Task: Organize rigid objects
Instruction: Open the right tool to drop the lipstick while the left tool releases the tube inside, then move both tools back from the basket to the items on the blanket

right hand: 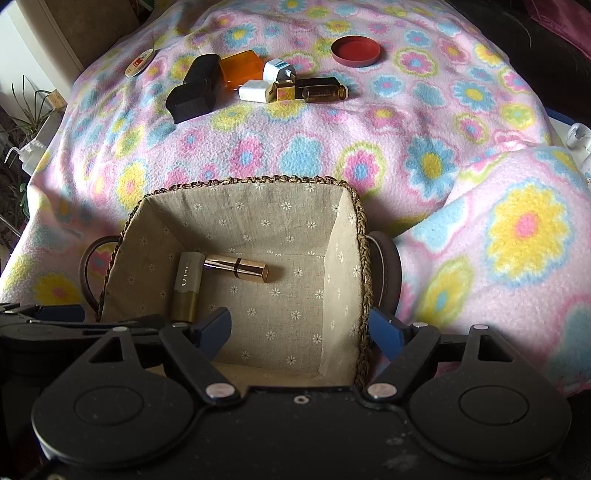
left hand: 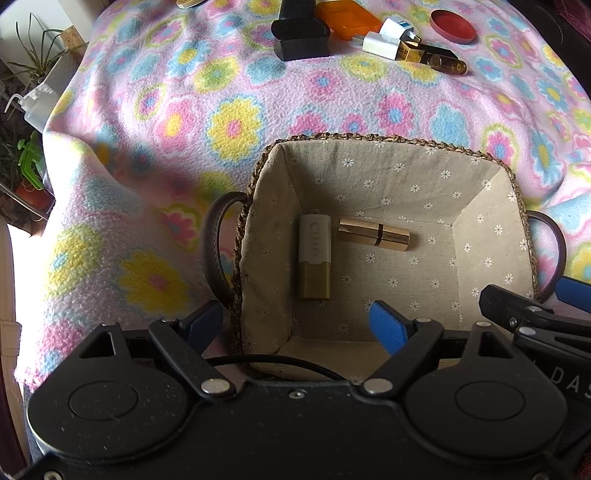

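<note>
A woven basket (left hand: pixel 369 138) with a cloth lining sits on the flowered blanket; it also shows in the right wrist view (right hand: pixel 258 181). Inside lie a white-and-olive tube (left hand: pixel 314 254) (right hand: pixel 188 284) and a gold lipstick (left hand: pixel 373 233) (right hand: pixel 238 267). My left gripper (left hand: pixel 295 325) is open and empty, straddling the basket's left wall. My right gripper (right hand: pixel 303 332) is open and empty, straddling the basket's right wall. At the far side lie a black block (left hand: pixel 301 37) (right hand: pixel 195 86), an orange box (left hand: pixel 347 18) (right hand: pixel 240 68), white chargers (left hand: pixel 382 44) (right hand: pixel 258 90), a brown vial (left hand: pixel 447 64) (right hand: pixel 325 92) and a red lid (left hand: pixel 452 26) (right hand: pixel 356 50).
A gold-and-black case (right hand: pixel 295 88) lies between the chargers and the vial. A round badge (right hand: pixel 138 62) lies at the far left. Potted plants (left hand: pixel 29 66) and a squeeze bottle (left hand: pixel 37 103) stand past the left edge of the blanket.
</note>
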Demonstrator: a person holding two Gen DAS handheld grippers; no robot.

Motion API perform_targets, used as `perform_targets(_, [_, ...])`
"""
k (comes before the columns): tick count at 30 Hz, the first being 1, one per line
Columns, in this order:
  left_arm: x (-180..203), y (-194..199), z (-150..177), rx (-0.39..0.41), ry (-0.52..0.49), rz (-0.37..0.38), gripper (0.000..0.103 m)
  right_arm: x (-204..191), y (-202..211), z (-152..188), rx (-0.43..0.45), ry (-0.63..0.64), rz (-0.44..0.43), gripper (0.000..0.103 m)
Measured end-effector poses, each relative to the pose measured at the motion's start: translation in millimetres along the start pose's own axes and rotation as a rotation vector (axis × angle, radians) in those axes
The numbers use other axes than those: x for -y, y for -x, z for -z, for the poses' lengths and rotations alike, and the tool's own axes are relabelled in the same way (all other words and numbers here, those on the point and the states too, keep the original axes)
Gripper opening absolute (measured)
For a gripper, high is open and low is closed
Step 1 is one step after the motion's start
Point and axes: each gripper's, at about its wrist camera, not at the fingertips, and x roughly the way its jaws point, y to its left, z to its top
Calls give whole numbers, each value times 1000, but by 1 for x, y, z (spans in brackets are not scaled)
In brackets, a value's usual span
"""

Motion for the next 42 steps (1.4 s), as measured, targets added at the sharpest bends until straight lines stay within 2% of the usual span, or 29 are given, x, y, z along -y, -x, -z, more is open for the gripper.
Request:
perform_targets(12, [1,0,0,-2,1,-6,83,0,2,1,9,7,1,83])
perform_targets(17, [1,1,0,-1,9,-2,83,-2,15,0,80,18,25,100])
perform_targets(20, [3,2,1,4,6,-3,83,0,23,0,124,11,2,102])
perform_targets(23, [3,4,1,11,8,-4,83,0,25,0,124,15,-11,102])
perform_targets(27, [1,9,1,38,22,0,83,-3,31,1,158,31,-11,102])
perform_targets(32, [-5,20,1,93,47,37,84,-8,41,1,218,56,-15,103])
perform_targets(36, [-8,30,-2,145,52,64,91,-7,50,0,288,36,60,103])
perform_targets(42, [-11,38,-21,214,30,53,91,-3,48,-13,323,30,116,103])
